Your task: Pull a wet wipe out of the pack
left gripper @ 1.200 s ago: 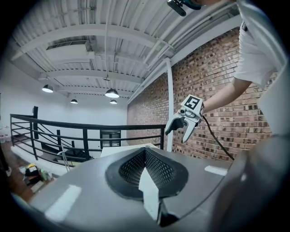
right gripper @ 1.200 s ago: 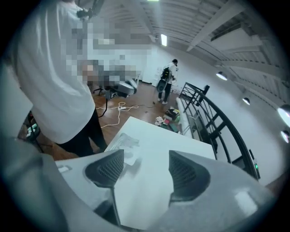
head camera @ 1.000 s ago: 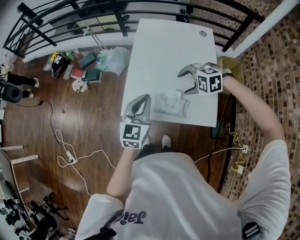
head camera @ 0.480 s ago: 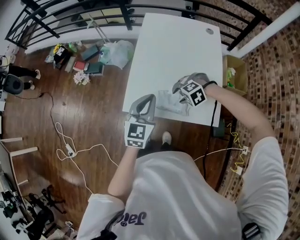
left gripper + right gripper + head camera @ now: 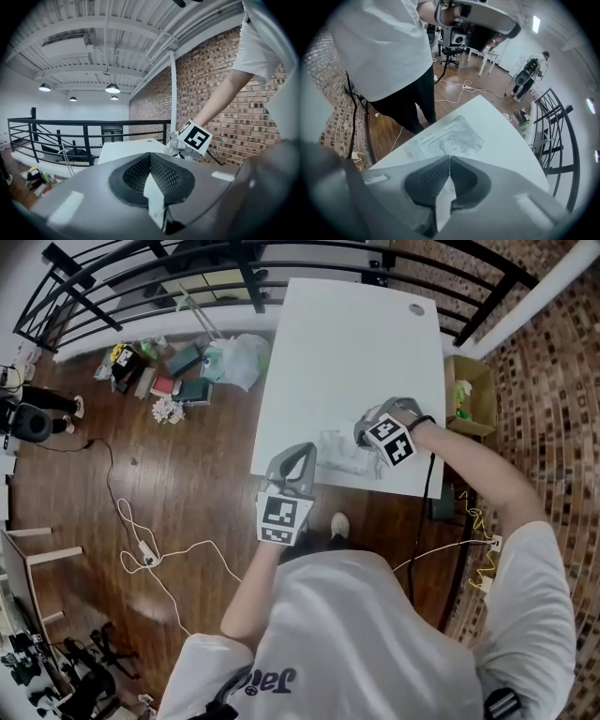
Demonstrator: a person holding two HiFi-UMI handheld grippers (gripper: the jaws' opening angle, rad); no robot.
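- The soft, see-through plastic pack of wet wipes (image 5: pixel 339 452) lies flat near the lower edge of the white worktop (image 5: pixel 347 343), a little right of centre in the head view.
- The step in hand, as I read it, is the pinch at the pack's opening. The right tongs (image 5: pixel 366 435) point steeply down onto the right part of the pack. Their jaws have just been closing and now stand together.
- In the right gripper view those tongs (image 5: pixel 449 158) meet right at the pack's (image 5: pixel 450 136) crinkled top, mid-frame. Whether a wipe's edge is caught between them I can't make out.
- At lower centre of the head view, the left tongs (image 5: pixel 300 456) are pressed together with nothing in them. They sit just beside the pack's left end, apparently not on it.
- The next move, I'd judge, is a straight lift. The pack looks light, so the left tongs may need to pin it down or it will rise with the wipe.
- The left gripper view shows no pack at all. It shows only its own closed tongs (image 5: pixel 150 155), the right tongs' marker cube (image 5: pixel 193 137), a black railing (image 5: pixel 84 133) and a brick wall (image 5: pixel 211 84).
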